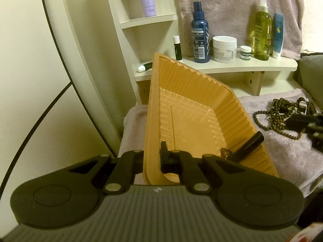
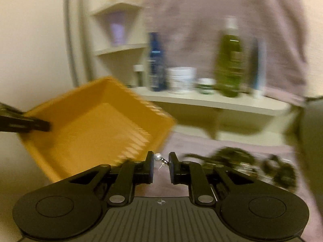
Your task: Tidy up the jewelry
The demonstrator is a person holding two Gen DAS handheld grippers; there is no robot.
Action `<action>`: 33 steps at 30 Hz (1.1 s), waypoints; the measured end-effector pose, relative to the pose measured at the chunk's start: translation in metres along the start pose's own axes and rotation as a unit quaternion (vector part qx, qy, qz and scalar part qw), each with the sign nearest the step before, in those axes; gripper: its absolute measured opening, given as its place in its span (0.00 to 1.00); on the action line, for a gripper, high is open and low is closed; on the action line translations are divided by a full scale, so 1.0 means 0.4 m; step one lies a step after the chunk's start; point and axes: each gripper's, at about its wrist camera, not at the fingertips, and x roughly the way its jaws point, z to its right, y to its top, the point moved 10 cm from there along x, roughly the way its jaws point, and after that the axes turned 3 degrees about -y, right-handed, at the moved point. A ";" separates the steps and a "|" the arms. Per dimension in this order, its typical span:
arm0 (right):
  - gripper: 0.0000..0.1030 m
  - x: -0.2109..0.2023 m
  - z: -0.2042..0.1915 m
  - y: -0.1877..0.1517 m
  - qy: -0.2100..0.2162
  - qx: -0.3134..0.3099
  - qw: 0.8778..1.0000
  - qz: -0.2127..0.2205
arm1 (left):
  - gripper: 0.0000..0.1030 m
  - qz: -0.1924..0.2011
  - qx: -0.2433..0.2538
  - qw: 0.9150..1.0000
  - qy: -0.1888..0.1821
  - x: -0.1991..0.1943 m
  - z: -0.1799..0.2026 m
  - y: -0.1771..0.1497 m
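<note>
Cream shelves (image 1: 222, 65) hold bottles and jars above a lilac towel-covered surface (image 1: 272, 151). Left gripper (image 1: 153, 157) has its fingers clamped on the near rim of a ribbed orange plastic tray (image 1: 191, 121), tilted — a black tube (image 1: 250, 144) lies inside. Right gripper (image 2: 160, 162) fingers, narrow, pinch a small pearl earring (image 2: 157, 156) just beside the tray. Dark beaded necklaces (image 1: 282, 115) lie on the towel.

Orange ribbed tray (image 1: 193, 109) showing amber inside; dark brown beaded necklaces (image 1: 282, 115) lying on lilac towel (image 1: 262, 157); white pearl earring (image 2: 157, 156) gleaming (silver fitting); navy spray bottle (image 1: 199, 34) standing far; olive-green bottle (image 1: 262, 32) glowing right.
</note>
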 end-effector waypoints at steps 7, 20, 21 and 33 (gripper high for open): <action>0.15 0.062 -0.120 -0.013 0.060 -0.004 0.998 -0.029 | 0.05 -0.001 0.001 1.000 -0.001 -0.001 0.001 0.001; 0.15 0.099 -0.124 -0.031 0.070 0.003 0.996 -0.052 | 0.05 -0.001 0.001 1.000 0.000 -0.001 0.000 -0.002; 0.16 0.101 -0.124 -0.031 0.071 0.004 0.996 -0.053 | 0.05 -0.001 0.001 1.000 0.000 -0.001 0.000 -0.001; 0.43 0.052 -0.077 -0.019 0.039 0.004 0.999 -0.022 | 0.05 -0.001 0.001 1.000 0.000 -0.001 -0.001 -0.002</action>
